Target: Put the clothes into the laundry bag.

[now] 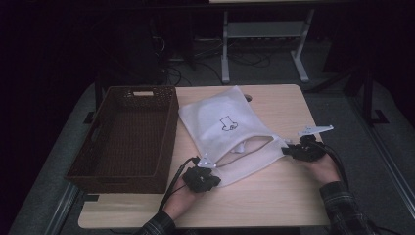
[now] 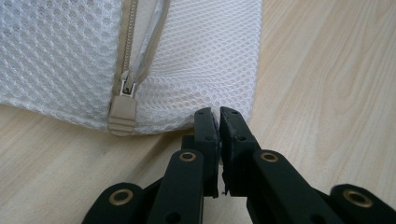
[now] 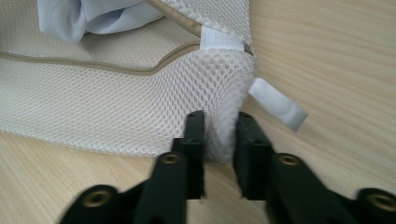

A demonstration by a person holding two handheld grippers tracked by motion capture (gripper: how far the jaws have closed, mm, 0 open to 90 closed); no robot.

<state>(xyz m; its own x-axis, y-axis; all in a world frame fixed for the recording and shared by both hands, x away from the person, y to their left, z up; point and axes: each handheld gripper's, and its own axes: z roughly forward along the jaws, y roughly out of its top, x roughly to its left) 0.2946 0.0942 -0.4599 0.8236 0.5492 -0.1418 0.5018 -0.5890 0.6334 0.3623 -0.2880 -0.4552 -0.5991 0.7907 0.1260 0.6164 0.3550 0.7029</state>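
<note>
A white mesh zip bag [image 1: 220, 122] with a small black drawing lies on the wooden table [image 1: 274, 196], its beige zipper open along the near edge. My left gripper [image 1: 207, 163] is at the bag's near left corner; in the left gripper view its jaws [image 2: 218, 116] stand together on the hem of the mesh [image 2: 56, 56], just right of the zipper pull [image 2: 122, 114]. My right gripper [image 1: 287, 150] pinches a fold of mesh [image 3: 93, 107] at the bag's right corner, the fold bunched between its jaws [image 3: 220, 135]. Pale cloth [image 3: 84, 18] lies inside the open bag.
A dark brown woven basket [image 1: 169, 142] stands on the table's left part, right beside the bag. A white fabric tab [image 3: 278, 105] sticks out from the bag's corner. Bare wood runs along the front edge. Beyond the table are dark floor and a desk frame [image 1: 225, 49].
</note>
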